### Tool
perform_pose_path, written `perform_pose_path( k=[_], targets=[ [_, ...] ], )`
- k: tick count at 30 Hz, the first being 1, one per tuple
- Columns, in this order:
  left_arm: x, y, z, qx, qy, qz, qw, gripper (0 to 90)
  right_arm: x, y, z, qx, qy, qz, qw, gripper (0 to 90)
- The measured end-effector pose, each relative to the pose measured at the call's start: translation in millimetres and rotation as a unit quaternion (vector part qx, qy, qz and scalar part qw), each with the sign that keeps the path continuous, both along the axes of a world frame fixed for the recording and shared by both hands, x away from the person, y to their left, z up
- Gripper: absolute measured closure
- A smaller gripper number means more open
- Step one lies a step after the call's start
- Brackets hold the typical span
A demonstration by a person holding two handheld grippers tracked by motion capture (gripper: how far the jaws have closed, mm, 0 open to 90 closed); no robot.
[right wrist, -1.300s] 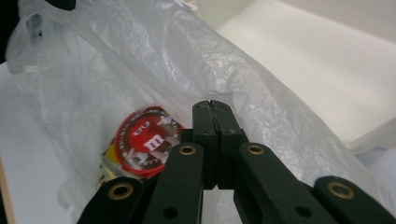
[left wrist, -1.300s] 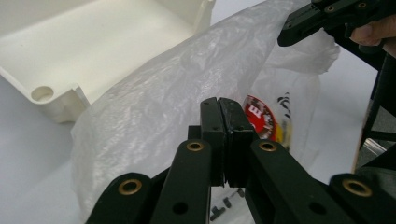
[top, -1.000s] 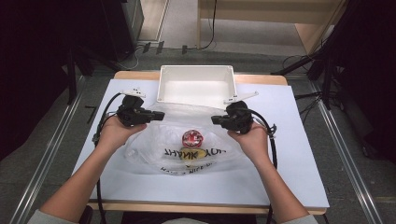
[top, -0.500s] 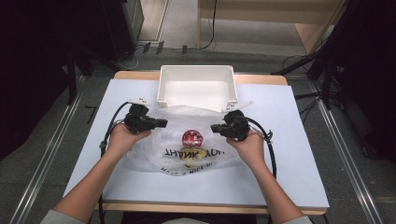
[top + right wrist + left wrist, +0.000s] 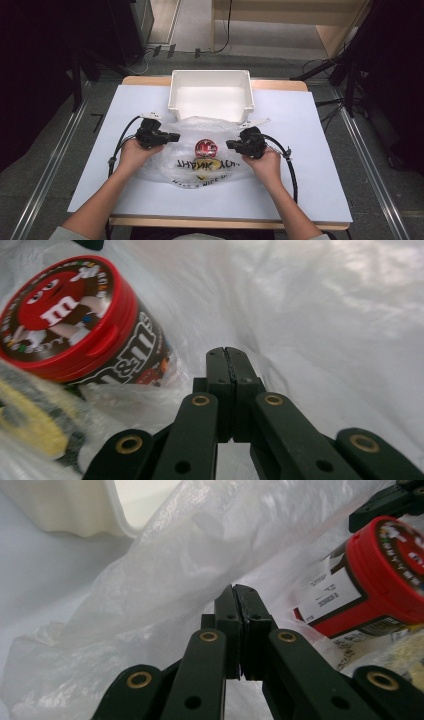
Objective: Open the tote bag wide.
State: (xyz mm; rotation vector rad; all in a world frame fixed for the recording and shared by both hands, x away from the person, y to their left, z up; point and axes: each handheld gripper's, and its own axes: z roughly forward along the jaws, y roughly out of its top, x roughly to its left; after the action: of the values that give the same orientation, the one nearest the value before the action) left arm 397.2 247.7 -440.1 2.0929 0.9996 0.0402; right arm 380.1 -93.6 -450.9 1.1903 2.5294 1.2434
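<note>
Here my left gripper and right gripper, jaws closed, each pinch the translucent white plastic bag mid-table; inside, a red-lidded round candy tub. The white rectangular plastic bin at the far edge holds nothing.

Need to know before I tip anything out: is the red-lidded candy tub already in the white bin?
No, the candy tub sits inside the plastic bag on the table, in front of the white bin.
</note>
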Motion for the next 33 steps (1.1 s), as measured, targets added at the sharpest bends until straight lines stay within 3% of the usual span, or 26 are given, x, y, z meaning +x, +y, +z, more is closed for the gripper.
perform_pose_path(
  k=[8,13,20,21,24,28,33],
  targets=[
    [-1.9,-5.5,-15.4,0.026,0.010,-0.002,0.9996,89.6,1.3,11.3,-17.3,-0.026,0.000,-0.001,0.9997,90.0],
    [-4.2,-6.3,-22.0,0.042,0.004,-0.002,0.9991,89.6,1.8,11.3,-21.8,-0.041,0.002,-0.001,0.9992,90.0],
    [-3.1,2.8,-20.5,0.049,0.010,0.029,0.9983,90.0,-1.5,2.8,-22.1,-0.045,-0.002,-0.022,0.9987,90.0],
    [-4.0,7.9,-19.4,0.060,0.000,0.039,0.9974,90.0,-3.6,-2.3,-21.2,-0.057,-0.009,-0.033,0.9978,90.0],
    [-3.1,13.5,-18.8,0.064,-0.003,0.050,0.9966,90.0,-4.5,-10.4,-20.0,-0.069,-0.009,-0.047,0.9965,90.0],
    [0.5,22.0,-18.7,0.057,0.002,0.070,0.9959,90.0,-5.0,-15.8,-18.5,-0.055,-0.001,-0.056,0.9969,90.0],
    [0.7,21.8,-18.7,0.055,0.004,0.073,0.9958,90.0,-12.5,-11.6,-7.4,-0.025,-0.012,-0.050,0.9984,90.0]
  ],
)
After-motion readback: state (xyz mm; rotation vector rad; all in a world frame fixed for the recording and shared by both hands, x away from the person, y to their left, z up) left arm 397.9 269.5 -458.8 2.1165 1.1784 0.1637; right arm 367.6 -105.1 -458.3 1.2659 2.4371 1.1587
